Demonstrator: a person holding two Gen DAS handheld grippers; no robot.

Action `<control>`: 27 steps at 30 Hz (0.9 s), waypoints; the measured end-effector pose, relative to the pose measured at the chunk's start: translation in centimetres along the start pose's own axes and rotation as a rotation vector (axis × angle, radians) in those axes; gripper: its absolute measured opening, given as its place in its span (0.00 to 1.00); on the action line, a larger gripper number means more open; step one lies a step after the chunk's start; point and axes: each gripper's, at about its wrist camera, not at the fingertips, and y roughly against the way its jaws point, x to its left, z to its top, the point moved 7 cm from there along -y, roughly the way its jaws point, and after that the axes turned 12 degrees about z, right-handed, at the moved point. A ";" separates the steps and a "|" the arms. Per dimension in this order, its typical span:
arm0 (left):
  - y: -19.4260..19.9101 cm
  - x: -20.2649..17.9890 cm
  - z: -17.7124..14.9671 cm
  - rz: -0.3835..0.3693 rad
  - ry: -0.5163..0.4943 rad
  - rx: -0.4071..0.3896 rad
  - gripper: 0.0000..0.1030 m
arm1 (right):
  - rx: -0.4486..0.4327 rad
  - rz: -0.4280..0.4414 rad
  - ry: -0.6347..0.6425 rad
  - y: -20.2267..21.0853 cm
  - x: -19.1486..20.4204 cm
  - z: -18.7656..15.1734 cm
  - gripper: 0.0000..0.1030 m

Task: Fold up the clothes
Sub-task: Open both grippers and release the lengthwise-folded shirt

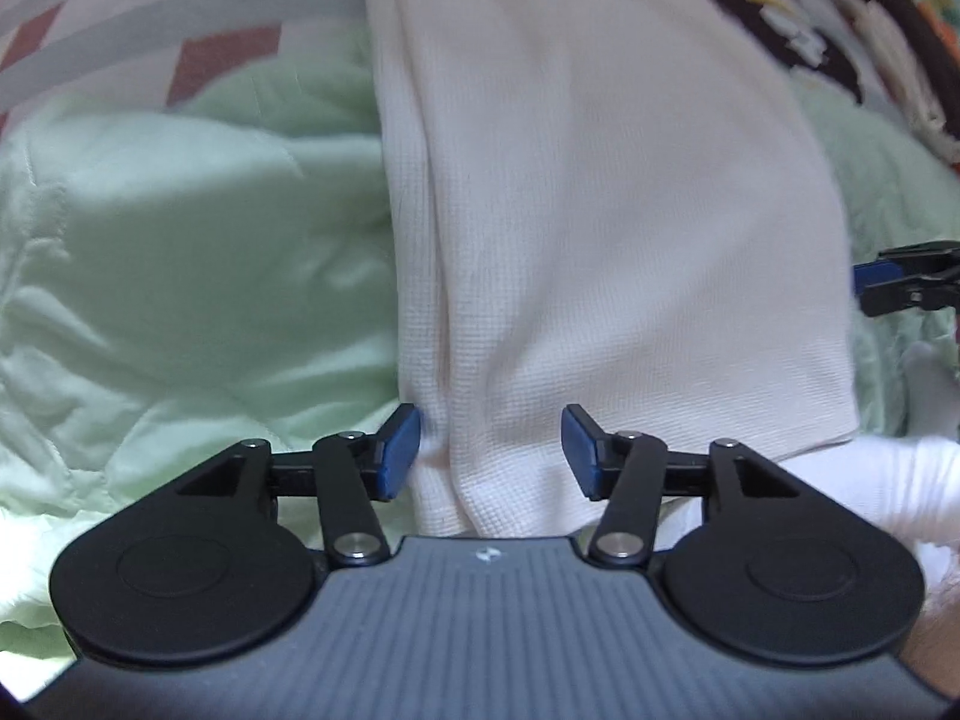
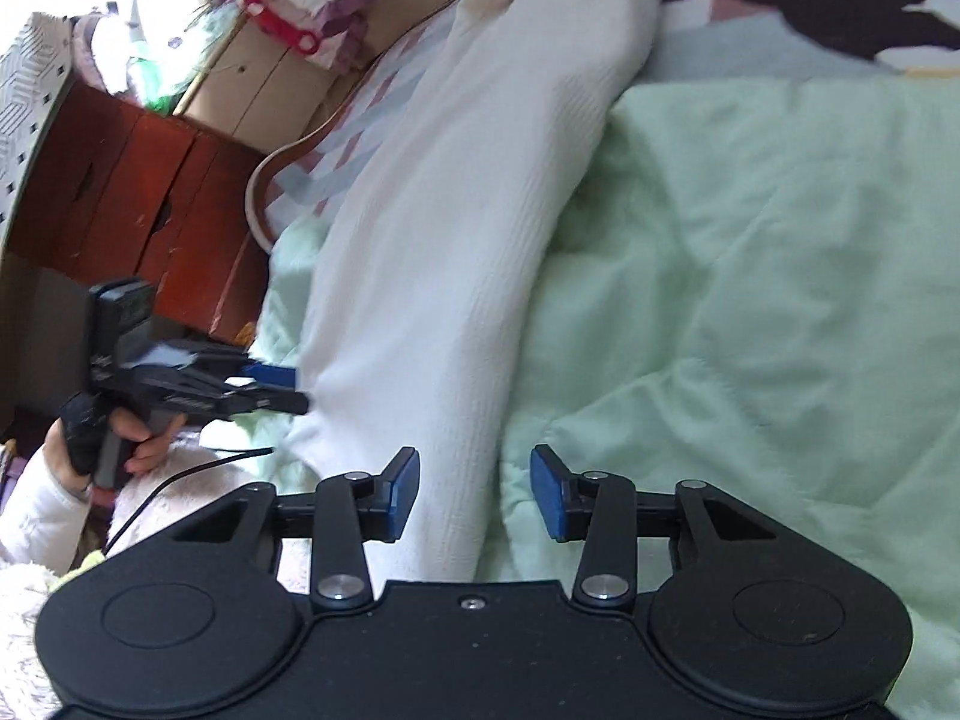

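**White garment laid out on the green quilt, both grippers open**

In the left wrist view we see the white garment (image 1: 600, 210) running as a long folded strip from the top centre of the frame down to the bottom centre, lying on a pale green quilt (image 1: 180, 270). Our left gripper (image 1: 490, 453) sits at the bottom centre with its jaws apart; the near end of the white cloth lies between the blue pads (image 1: 399, 450), and we see no pad pressing on it. A patterned grey and maroon bedsheet (image 1: 150, 18) fills the upper left, and a dark floral fabric (image 1: 810, 30) the upper right. At the right edge of this frame the tips of our right gripper (image 1: 900, 282) show just beside the garment's right edge.

In the right wrist view the right gripper (image 2: 475, 492) holds its jaws apart as well. The garment's lower edge passes between them, close to the left pad, with green quilt showing next to the right one; we cannot see any contact. At the left of this frame a hand (image 2: 120, 438) in a white fluffy sleeve (image 2: 36, 510) holds the left gripper's handle, its tip right at the garment's edge. A reddish wooden cabinet (image 2: 150, 210) stands in the upper left.
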 end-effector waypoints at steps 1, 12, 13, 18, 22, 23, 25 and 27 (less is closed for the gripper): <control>-0.5 0.2 0.1 -0.014 0.013 0.012 0.47 | 0.008 0.024 -0.007 -0.4 0.0 0.0 0.53; 4.8 2.3 -0.6 0.106 0.006 -0.124 0.02 | 0.115 0.167 -0.029 -2.2 1.5 0.6 0.56; 4.6 2.5 -0.6 0.140 0.001 -0.126 0.02 | 0.128 0.164 -0.029 -2.5 1.5 0.5 0.56; 1.0 1.7 -0.7 0.023 0.005 0.007 0.24 | 0.171 0.150 -0.059 -3.9 1.1 -0.2 0.56; 1.6 2.9 0.7 0.099 0.055 -0.080 0.44 | 0.178 0.122 -0.075 -4.0 0.8 -0.5 0.56; 2.0 3.5 1.1 0.092 0.092 -0.115 0.51 | 0.179 0.109 -0.069 -3.8 0.8 -0.6 0.56; 2.5 4.3 1.7 0.043 0.155 -0.159 0.54 | 0.181 0.094 -0.044 -3.6 0.9 -0.7 0.56; 2.5 4.5 1.7 -0.034 0.186 -0.173 0.55 | 0.183 0.086 -0.029 -4.0 0.8 -0.3 0.57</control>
